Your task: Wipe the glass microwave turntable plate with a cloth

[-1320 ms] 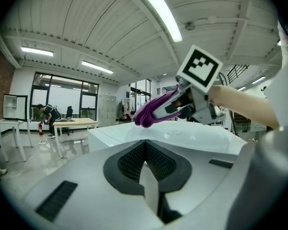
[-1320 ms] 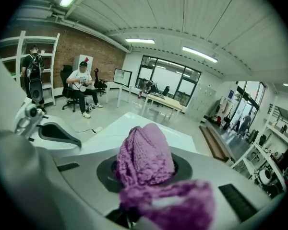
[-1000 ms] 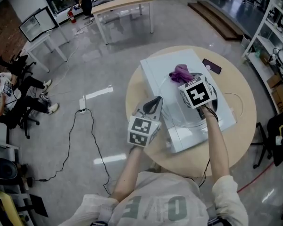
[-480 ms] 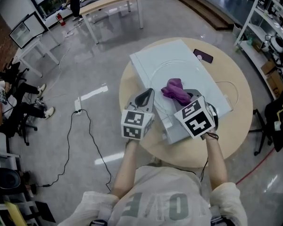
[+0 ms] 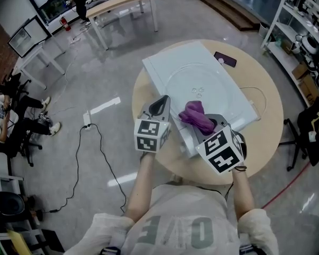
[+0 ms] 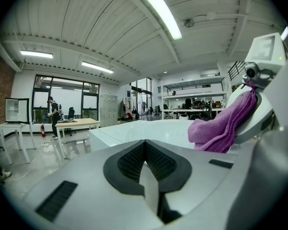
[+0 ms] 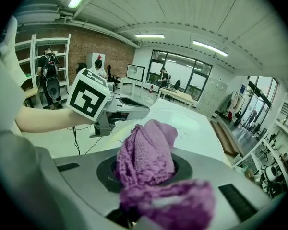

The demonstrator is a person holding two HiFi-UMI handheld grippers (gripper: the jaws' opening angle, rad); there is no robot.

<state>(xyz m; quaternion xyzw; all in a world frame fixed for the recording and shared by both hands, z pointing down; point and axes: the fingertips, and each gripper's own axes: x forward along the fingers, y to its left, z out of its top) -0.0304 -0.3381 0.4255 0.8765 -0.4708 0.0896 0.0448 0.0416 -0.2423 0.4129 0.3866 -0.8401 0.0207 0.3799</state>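
Clear round glass plate (image 5: 202,76): may be slid if unsteadied.
Right tool (image 5: 208,124): clamped on purple knitted cloth (image 7: 146,157).
Left tool (image 6: 145,151): closed, empty.

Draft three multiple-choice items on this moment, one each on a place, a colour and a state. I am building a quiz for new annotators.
1. Where does the dark phone lie?
A. on the floor
B. on the round table, beyond the white appliance
C. on a chair

2. What colour is the cloth?
A. yellow
B. purple
C. white

3. How does the left claw stand?
A. wide open
B. shut on the cloth
C. shut, with nothing in it

Answers:
1 B: the head view shows the phone on the tabletop at the appliance's far side.
2 B: the cloth gripped in the right claw is purple.
3 C: the left gripper view shows its jaws meeting with nothing between them.
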